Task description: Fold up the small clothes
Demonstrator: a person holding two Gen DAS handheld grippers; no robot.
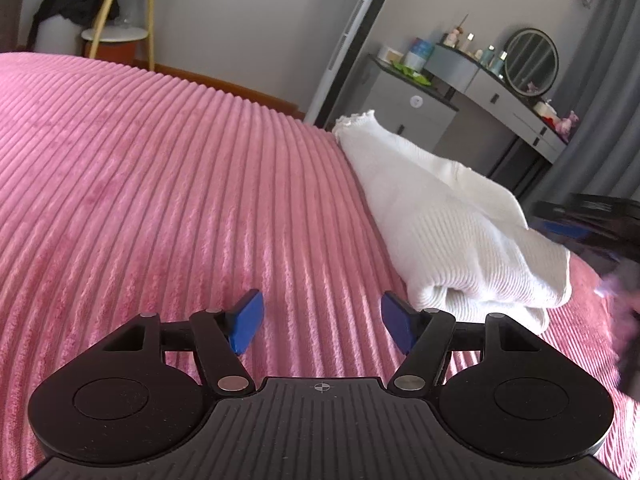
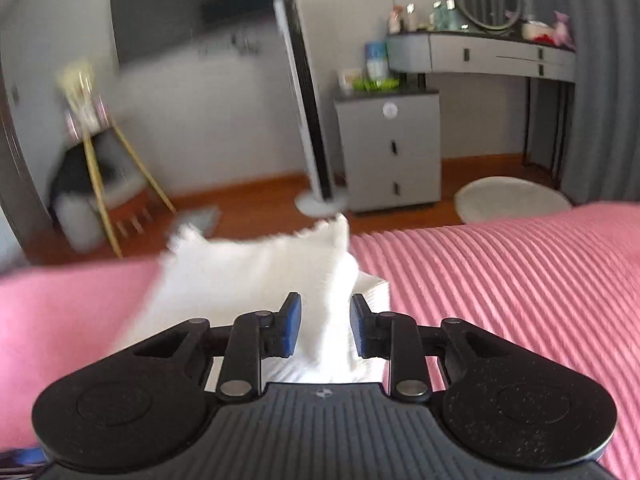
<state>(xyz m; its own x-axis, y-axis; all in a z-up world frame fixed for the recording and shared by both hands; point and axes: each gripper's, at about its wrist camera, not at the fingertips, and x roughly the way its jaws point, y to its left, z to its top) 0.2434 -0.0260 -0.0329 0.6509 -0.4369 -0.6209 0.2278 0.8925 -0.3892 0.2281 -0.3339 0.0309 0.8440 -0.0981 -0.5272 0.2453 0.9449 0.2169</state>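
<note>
A small white ribbed garment (image 1: 448,224) lies bunched and partly folded on the pink ribbed bedspread (image 1: 160,184), to the right of my left gripper (image 1: 322,322). The left gripper is open and empty, low over the bedspread, its blue pads apart. In the right wrist view the same white garment (image 2: 256,276) lies just ahead of my right gripper (image 2: 325,330), blurred by motion. The right gripper's blue pads stand apart with a fold of white cloth between them; the pads do not press it. The right gripper shows blurred at the right edge of the left wrist view (image 1: 600,220).
The bed's far edge runs close behind the garment. Beyond it stand a grey drawer cabinet (image 2: 390,152), a white tower fan (image 2: 308,112), a grey dressing table with round mirror (image 2: 488,52), a round rug (image 2: 512,198) and a wooden-legged stand (image 2: 100,176).
</note>
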